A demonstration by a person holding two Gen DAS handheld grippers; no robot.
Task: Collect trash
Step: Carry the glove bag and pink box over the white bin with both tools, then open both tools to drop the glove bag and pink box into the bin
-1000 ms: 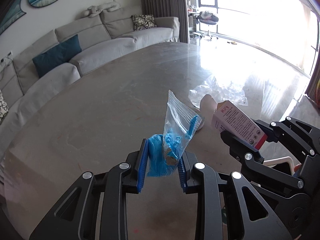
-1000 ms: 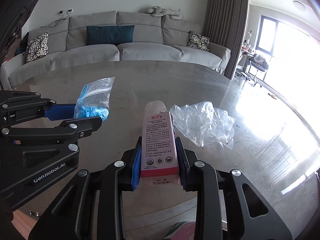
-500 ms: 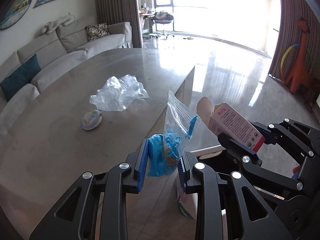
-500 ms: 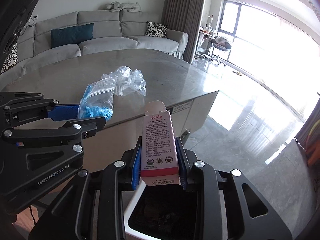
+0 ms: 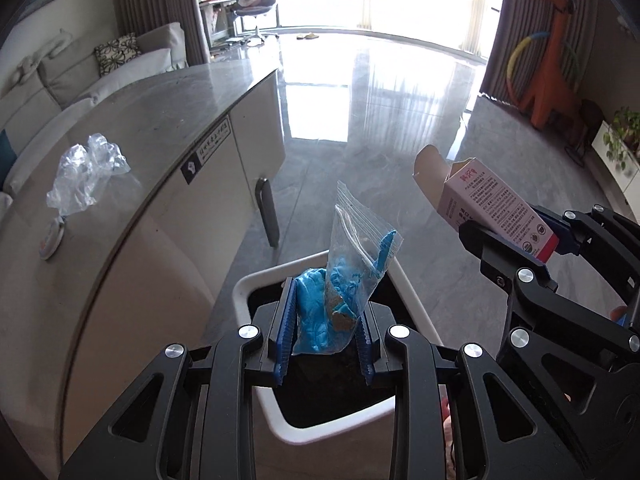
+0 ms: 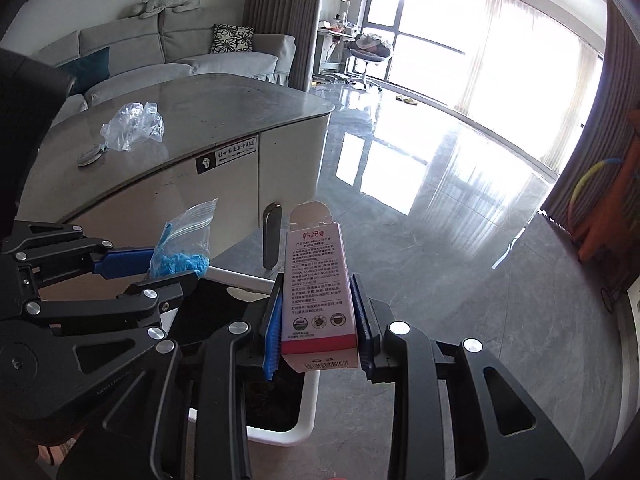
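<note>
- The left gripper (image 5: pixel 325 326) was clamped on a clear zip bag of blue stuff (image 5: pixel 340 292), above the white-rimmed bin (image 5: pixel 320 428).
- The right gripper (image 6: pixel 318 322) pinched a white-and-pink carton (image 6: pixel 318 300) beside it.
- Crumpled clear plastic (image 6: pixel 132 126) lay on the grey table (image 6: pixel 224 108).

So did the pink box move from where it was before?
Yes. The pink box, held in the right hand-held gripper, left the table and now hangs above the bin.

Count: two grippers, left gripper (image 5: pixel 325 330) and right gripper (image 6: pixel 319 326). One zip bag (image 5: pixel 352 276) of blue material. One carton (image 6: pixel 318 280). One white bin (image 5: pixel 256 284). One crumpled clear plastic bag (image 5: pixel 82 178) and one small round lid (image 5: pixel 52 238) on one table (image 5: pixel 160 120). One sofa (image 6: pixel 180 52).
</note>
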